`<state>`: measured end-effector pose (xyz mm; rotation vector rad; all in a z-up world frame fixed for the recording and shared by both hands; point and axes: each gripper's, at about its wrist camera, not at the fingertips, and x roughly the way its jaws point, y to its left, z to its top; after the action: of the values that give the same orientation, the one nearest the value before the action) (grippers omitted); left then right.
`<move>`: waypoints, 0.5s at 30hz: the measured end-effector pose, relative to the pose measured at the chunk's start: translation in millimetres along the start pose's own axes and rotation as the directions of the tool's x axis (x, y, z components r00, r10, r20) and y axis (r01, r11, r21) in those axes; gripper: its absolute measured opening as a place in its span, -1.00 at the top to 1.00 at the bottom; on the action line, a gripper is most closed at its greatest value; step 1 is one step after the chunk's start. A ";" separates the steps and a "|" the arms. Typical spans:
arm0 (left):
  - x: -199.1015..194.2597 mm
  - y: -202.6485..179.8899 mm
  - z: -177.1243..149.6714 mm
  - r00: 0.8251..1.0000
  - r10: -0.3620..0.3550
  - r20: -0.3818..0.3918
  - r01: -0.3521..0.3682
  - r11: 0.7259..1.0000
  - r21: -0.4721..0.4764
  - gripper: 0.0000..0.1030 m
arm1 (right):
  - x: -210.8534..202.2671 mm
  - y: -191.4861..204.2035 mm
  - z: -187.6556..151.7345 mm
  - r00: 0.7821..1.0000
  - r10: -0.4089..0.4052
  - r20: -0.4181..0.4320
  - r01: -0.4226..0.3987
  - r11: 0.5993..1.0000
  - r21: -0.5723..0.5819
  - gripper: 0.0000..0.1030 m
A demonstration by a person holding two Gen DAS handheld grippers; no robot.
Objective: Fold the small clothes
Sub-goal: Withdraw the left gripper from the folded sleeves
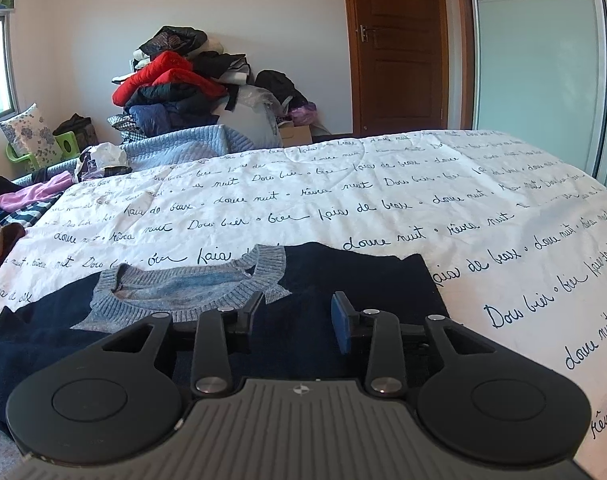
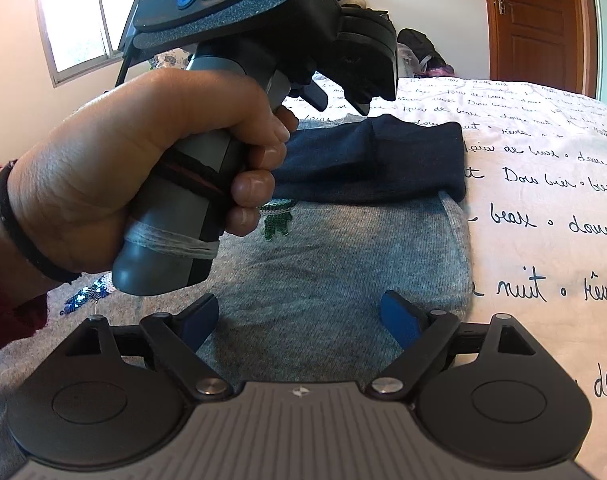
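Observation:
A small sweater lies flat on the bed, with a grey knit collar (image 1: pixel 191 292), navy upper part (image 1: pixel 343 276) and grey body (image 2: pixel 323 264) with sequin patches (image 2: pixel 277 220). A navy sleeve (image 2: pixel 375 160) is folded across its top. My left gripper (image 1: pixel 297 316) is open and empty just above the navy chest, below the collar. My right gripper (image 2: pixel 299 316) is open and empty over the grey body near its right edge. The left gripper's handle and the hand holding it (image 2: pixel 151 168) fill the upper left of the right wrist view.
The bedspread (image 1: pixel 383 196) is white with black script. Loose clothes (image 1: pixel 19 208) lie at the bed's left edge. A tall pile of clothes (image 1: pixel 175 88) stands against the far wall. A wooden door (image 1: pixel 399 44) is beyond the bed.

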<state>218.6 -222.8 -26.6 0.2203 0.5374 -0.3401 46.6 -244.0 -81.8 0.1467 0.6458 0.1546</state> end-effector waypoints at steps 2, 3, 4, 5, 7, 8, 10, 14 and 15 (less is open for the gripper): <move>-3.6 -0.3 -1.6 1.000 0.007 0.003 -0.007 1.000 0.002 0.14 | -0.4 -0.5 -0.3 1.000 -0.004 -0.002 0.004 1.000 -0.005 -0.72; -5.4 -0.2 -2.5 1.000 0.010 0.005 -0.010 1.000 0.003 0.07 | -0.7 -0.6 -0.4 1.000 -0.007 -0.004 0.007 1.000 -0.007 -0.72; -8.2 0.2 -3.8 1.000 0.013 0.006 -0.013 1.000 0.003 -0.01 | -1.0 -0.4 -0.4 1.000 -0.009 -0.005 0.009 1.000 -0.010 -0.72; -10.1 0.7 -4.9 1.000 0.015 0.007 -0.015 1.000 0.002 -0.05 | -1.7 0.1 -0.8 1.000 -0.012 -0.006 0.012 1.000 -0.013 -0.73; -15.0 2.1 -7.9 1.000 0.020 0.010 -0.020 1.000 0.000 -0.17 | -3.9 0.8 -2.0 1.000 -0.016 -0.008 0.016 1.000 -0.018 -0.73; -17.6 2.7 -9.4 1.000 0.020 0.012 -0.020 1.000 0.000 -0.19 | -4.2 1.0 -2.5 1.000 -0.018 -0.009 0.017 1.000 -0.020 -0.73; -24.0 3.8 -12.6 0.999 0.025 0.021 -0.025 1.000 0.004 -0.28 | -5.9 1.2 -4.1 1.000 -0.021 -0.010 0.021 0.999 -0.026 -0.73; -36.5 6.5 -18.9 0.998 0.047 0.037 -0.047 0.999 0.012 -0.41 | -9.9 3.2 -7.1 0.999 -0.033 -0.013 0.033 0.999 -0.040 -0.73; -39.6 8.1 -20.5 0.998 0.050 0.038 -0.051 0.999 0.008 -0.43 | -11.2 3.9 -8.2 0.999 -0.036 -0.014 0.035 0.998 -0.043 -0.73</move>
<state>180.4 -199.1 -21.7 0.2353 0.4925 -0.2971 32.5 -241.6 -81.0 0.0927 0.6590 0.1353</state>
